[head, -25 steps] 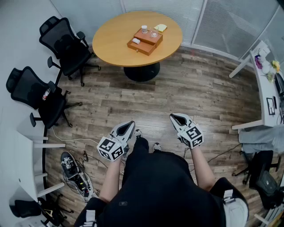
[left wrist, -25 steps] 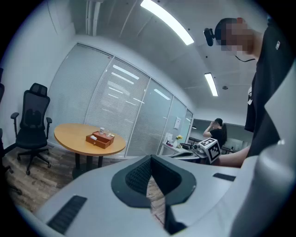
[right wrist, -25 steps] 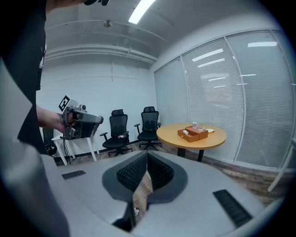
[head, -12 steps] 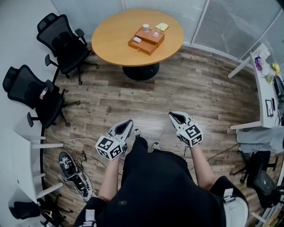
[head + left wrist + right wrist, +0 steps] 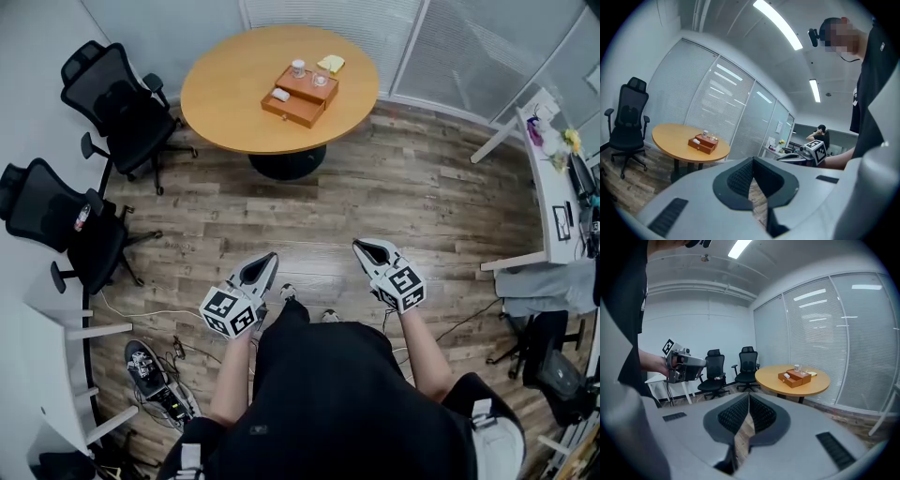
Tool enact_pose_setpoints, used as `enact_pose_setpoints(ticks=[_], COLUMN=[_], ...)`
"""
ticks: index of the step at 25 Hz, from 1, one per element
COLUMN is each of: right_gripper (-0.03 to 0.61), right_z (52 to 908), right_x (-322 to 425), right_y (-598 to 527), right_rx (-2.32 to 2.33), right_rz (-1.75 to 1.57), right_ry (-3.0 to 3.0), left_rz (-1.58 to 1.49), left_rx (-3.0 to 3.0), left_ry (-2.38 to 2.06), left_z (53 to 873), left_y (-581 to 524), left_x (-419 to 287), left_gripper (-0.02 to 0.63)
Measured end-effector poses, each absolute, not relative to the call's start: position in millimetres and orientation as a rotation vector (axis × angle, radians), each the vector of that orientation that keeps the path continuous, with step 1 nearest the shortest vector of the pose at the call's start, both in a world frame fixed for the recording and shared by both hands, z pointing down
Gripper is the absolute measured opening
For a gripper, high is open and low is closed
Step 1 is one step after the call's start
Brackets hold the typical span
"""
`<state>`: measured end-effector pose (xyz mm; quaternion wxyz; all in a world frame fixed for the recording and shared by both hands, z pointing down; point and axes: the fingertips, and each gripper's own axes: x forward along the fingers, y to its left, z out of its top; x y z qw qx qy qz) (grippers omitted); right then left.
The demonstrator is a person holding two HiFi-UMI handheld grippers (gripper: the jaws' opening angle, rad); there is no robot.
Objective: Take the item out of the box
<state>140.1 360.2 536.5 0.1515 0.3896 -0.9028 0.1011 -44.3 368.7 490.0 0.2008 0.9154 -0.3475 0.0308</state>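
A brown wooden box (image 5: 300, 97) stands on the round wooden table (image 5: 234, 122) far ahead, its low drawer pulled out with a small white item (image 5: 280, 95) in it. Two glass cups (image 5: 298, 67) stand on top of the box. My left gripper (image 5: 270, 259) and right gripper (image 5: 365, 247) are held out in front of my body over the wood floor, far from the table, both shut and empty. The box (image 5: 703, 143) shows small past the left gripper (image 5: 752, 162), and the box (image 5: 797, 377) also shows past the right gripper (image 5: 749, 397).
Two black office chairs (image 5: 117, 98) (image 5: 61, 220) stand left of the table. A white desk (image 5: 553, 192) with clutter lines the right side, another white desk (image 5: 56, 366) the lower left. Cables and a device (image 5: 155, 375) lie on the floor. A yellow pad (image 5: 331, 63) lies behind the box.
The table and chairs have drifted left in the head view as the person moves. Both grippers stay shut, held much as before in front of the body.
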Motion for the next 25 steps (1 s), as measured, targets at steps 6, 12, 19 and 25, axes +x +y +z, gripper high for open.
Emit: enact_pose_setpoints(ticks=[6,12,19,25], right_gripper=[0.006,0.006,0.007,0.008], right_z=[534.9,537.9,541.3,552.6], right_x=[117.1,90.0,58.1,40.2], right_y=[328.0,295.9,269.5,261.5], right_rx=[1.16,1.182,1.196,1.181], right_rz=[0.282,0.292,0.295,0.309], right_ry=[-2.569,-2.57,-2.573,-2.537], left_rz=[0.08,0.083,0.088,0.092], left_rx=[2.563,2.57,2.576,2.542], left_ry=[-0.936,-0.92,-0.912,-0.915], left_z=[492.5,494.4,497.6,509.1], left_y=[336.2,299.0,269.9,266.9], left_x=[-68.1,-98.6,-132.7,-151.3], left_gripper=[0.006,0.006,0.006,0.006])
